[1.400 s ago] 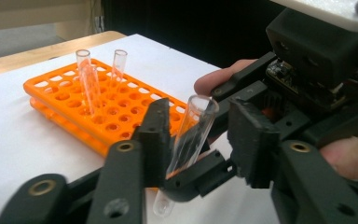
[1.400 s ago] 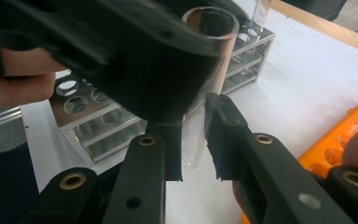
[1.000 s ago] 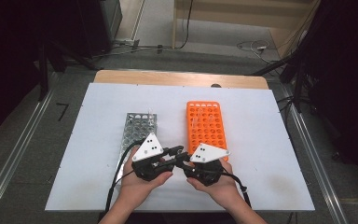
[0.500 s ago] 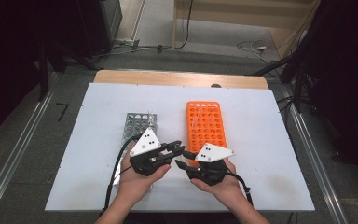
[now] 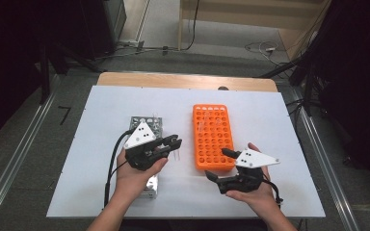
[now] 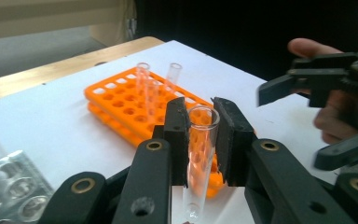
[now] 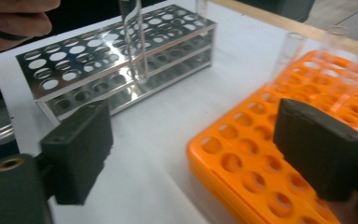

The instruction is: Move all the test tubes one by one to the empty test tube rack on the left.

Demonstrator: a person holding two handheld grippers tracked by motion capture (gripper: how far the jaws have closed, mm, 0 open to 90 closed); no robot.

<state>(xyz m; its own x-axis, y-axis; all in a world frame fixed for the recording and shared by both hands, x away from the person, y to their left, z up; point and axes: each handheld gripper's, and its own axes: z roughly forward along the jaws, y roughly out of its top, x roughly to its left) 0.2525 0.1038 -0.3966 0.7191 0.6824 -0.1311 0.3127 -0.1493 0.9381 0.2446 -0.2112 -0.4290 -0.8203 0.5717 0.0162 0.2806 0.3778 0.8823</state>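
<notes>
Glass test tube, clear and cylindrical, pinched by left tool, base cut off at lower frame edge; right tool, jaws just opened, spread and empty, over perforated orange plastic rack.

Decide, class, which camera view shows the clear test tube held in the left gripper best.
The left gripper view: the test tube stands upright, close up, clamped between the black jaws. The high view shows it small and faint at the left gripper. The right gripper view shows its lower part before the metal rack.
</notes>
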